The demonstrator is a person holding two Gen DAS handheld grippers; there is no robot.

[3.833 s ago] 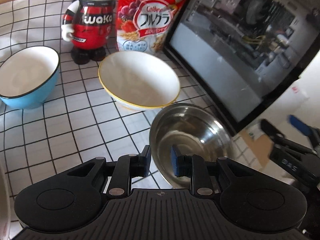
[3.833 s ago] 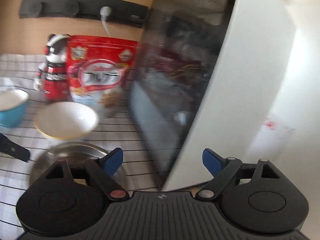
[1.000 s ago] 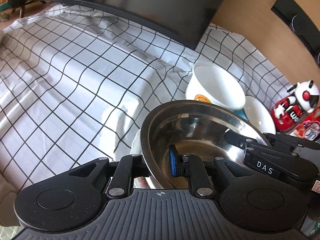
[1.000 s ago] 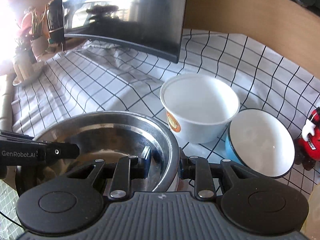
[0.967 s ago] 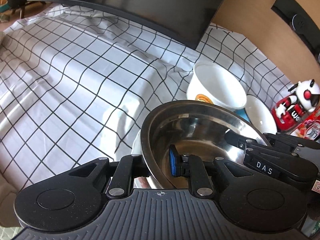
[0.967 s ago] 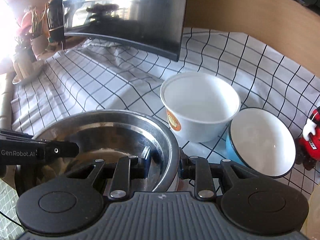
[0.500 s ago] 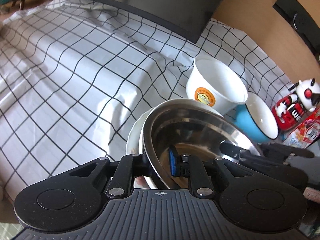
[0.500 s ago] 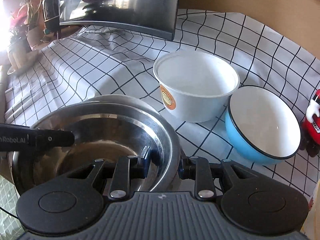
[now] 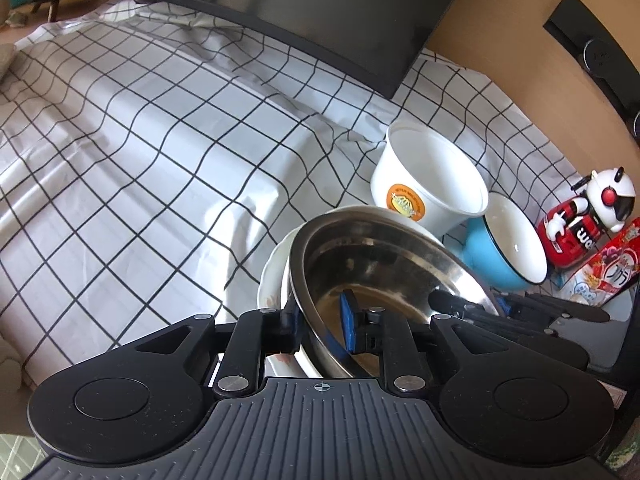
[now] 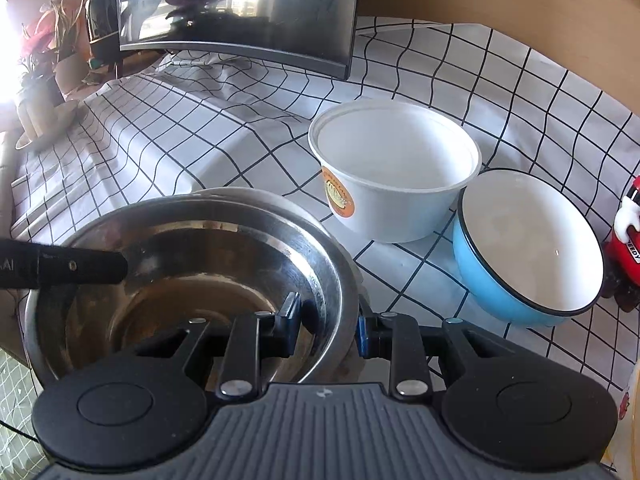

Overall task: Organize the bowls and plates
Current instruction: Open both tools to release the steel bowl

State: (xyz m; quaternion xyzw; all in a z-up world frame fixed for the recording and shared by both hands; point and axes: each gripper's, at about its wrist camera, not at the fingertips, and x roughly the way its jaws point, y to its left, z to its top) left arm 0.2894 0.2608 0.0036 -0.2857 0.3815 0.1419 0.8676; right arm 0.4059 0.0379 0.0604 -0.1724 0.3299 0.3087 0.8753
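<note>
A steel bowl rests tilted in a white dish on the checked cloth. My left gripper straddles the bowl's near rim. Its jaws are opening: the rim is between them, and a gap shows between the blue inner pad and the wall. My right gripper is shut on the opposite rim, one pad inside and one outside. A white paper bowl and a blue bowl stand just beyond, touching each other.
A dark monitor stands at the back of the cloth. A red toy figure and a cereal bag sit to the right of the blue bowl. Potted plants stand far left.
The steel bowl has sunk into the white dish, whose rim now shows around it. The left jaws have spread slightly off the rim. The right grip is unchanged.
</note>
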